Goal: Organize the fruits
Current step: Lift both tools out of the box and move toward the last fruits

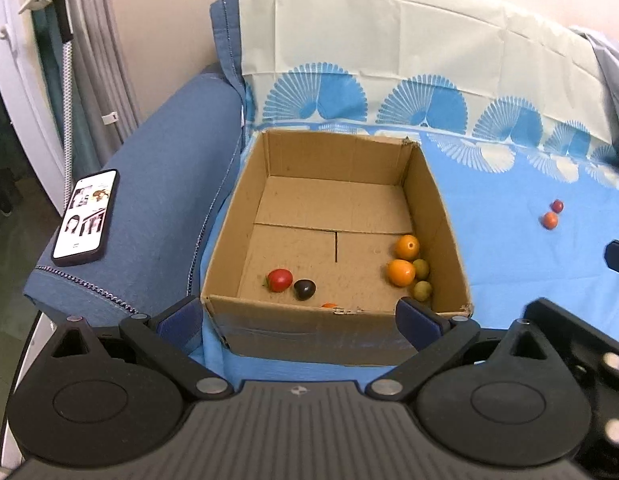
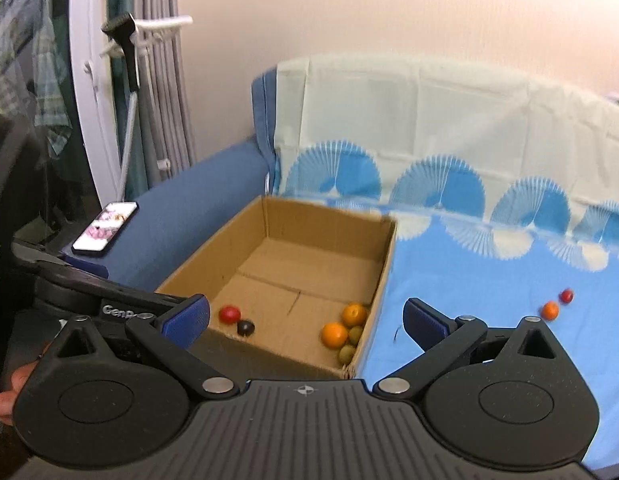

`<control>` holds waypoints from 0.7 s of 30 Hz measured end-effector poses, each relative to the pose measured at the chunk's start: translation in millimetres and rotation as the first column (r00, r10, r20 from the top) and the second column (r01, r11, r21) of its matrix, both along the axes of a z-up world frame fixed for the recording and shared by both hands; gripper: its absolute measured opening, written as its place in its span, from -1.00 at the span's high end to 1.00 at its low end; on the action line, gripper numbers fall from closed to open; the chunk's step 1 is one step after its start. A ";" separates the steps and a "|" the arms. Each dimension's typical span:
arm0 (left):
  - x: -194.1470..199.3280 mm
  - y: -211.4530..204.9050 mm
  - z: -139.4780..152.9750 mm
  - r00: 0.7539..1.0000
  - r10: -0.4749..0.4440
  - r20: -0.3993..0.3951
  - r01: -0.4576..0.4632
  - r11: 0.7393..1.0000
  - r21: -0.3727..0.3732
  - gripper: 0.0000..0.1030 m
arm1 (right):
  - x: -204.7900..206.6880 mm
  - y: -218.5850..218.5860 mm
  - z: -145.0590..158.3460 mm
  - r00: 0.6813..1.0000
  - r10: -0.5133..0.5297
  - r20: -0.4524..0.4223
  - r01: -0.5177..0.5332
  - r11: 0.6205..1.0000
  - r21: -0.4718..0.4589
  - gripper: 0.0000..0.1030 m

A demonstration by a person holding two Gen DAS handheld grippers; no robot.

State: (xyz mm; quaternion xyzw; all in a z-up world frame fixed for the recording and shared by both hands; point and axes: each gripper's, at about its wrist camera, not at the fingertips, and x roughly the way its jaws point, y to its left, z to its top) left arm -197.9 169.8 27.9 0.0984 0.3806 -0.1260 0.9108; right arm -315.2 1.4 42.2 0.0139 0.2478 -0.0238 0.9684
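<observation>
On a blue sofa throw point(image 1: 509, 264), two small fruits point(image 2: 556, 304) lie well apart from the cardboard box point(image 1: 445, 216); both grippers point(image 1: 305, 316) point(image 2: 305, 320) gape empty. Likely light, round, slippery: pinch across the middle.

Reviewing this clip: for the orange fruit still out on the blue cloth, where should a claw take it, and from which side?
Grip the orange fruit across its round middle, from above, fingers to its front-right and back-left. The red fruit sits close at its back-right, so that side is crowded. The open right claw seems nearer.
</observation>
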 end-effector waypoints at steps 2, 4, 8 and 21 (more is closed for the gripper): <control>-4.6 1.4 5.3 1.000 -0.004 0.016 0.005 1.000 -0.011 -0.99 | -7.3 -1.6 2.3 1.000 -0.002 0.028 0.002 1.000 0.008 -0.99; -8.0 2.0 8.1 1.000 0.001 0.024 -0.001 1.000 -0.003 -0.99 | -10.3 -1.3 3.2 1.000 -0.007 0.019 0.007 1.000 0.010 -0.99; -14.1 2.2 12.5 0.999 0.003 0.032 -0.003 1.000 0.003 -0.99 | -21.3 -0.9 5.4 0.999 -0.003 0.053 0.002 1.000 0.020 -0.99; -10.4 -32.4 6.7 0.999 -0.041 -0.005 0.041 0.998 0.040 -0.99 | -26.1 -34.5 -7.8 0.998 -0.030 0.058 0.023 0.993 0.118 -0.99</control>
